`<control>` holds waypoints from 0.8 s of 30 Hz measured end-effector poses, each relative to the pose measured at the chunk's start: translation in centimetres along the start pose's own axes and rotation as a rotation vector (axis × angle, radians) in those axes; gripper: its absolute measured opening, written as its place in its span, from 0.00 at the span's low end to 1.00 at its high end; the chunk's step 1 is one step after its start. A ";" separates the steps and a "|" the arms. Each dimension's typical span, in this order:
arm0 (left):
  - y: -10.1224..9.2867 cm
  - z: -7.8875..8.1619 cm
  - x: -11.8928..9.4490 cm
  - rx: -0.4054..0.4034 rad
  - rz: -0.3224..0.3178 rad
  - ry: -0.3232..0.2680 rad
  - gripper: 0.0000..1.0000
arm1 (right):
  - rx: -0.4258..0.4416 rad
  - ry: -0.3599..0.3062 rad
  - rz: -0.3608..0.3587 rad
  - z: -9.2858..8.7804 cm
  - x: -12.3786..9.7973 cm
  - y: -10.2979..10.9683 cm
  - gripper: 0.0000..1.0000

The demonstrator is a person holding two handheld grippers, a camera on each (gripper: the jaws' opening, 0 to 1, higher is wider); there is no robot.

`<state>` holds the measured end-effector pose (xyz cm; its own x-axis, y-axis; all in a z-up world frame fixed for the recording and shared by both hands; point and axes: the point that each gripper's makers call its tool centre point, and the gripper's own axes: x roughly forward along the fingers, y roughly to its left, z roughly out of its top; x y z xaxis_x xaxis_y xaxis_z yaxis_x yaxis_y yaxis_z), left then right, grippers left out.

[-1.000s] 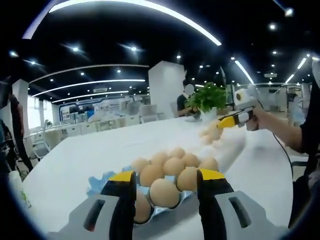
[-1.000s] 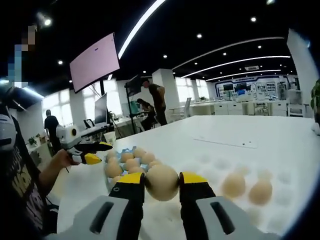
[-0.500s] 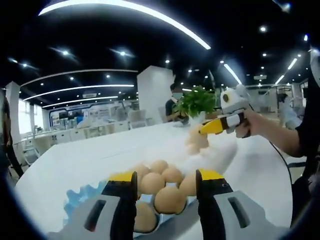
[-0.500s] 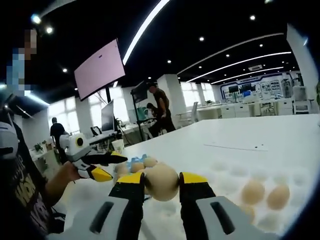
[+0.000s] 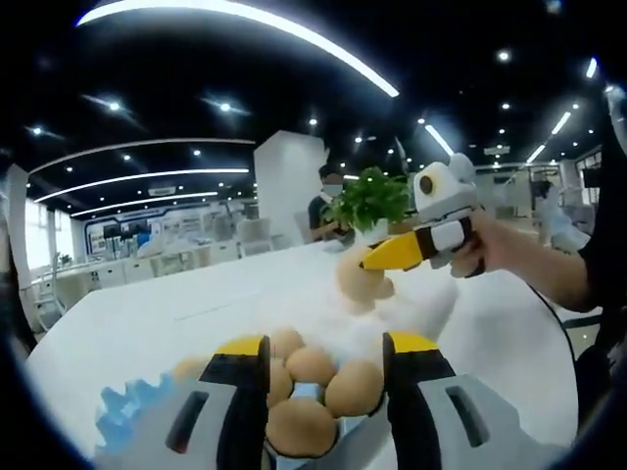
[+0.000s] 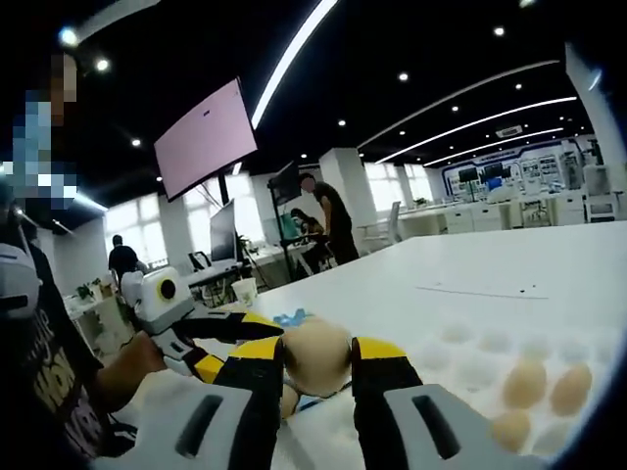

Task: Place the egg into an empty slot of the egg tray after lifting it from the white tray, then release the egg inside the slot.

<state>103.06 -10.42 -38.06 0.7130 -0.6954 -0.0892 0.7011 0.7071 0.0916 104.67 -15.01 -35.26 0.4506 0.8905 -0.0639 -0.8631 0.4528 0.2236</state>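
The right tool is clamped on the egg across its middle, held above the table near the egg tray. We judge the shell light, smooth, brittle: grip gently. The left tool stands apart.

Your left gripper sits just left of the held egg; table far right is open.
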 end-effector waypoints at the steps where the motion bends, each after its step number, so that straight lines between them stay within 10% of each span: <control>1: -0.1 0.1 0.3 0.002 -0.004 -0.002 0.47 | 0.000 0.000 0.005 0.0 0.2 0.2 0.28; 24: -1.4 1.6 1.3 0.062 -0.036 -0.045 0.38 | 0.057 0.022 0.157 -1.3 2.9 4.9 0.28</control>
<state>102.98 -12.51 -36.72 0.6857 -0.7263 -0.0488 0.7239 0.6733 0.1504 101.44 -10.11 -35.61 0.3054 0.9512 -0.0446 -0.9080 0.3050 0.2871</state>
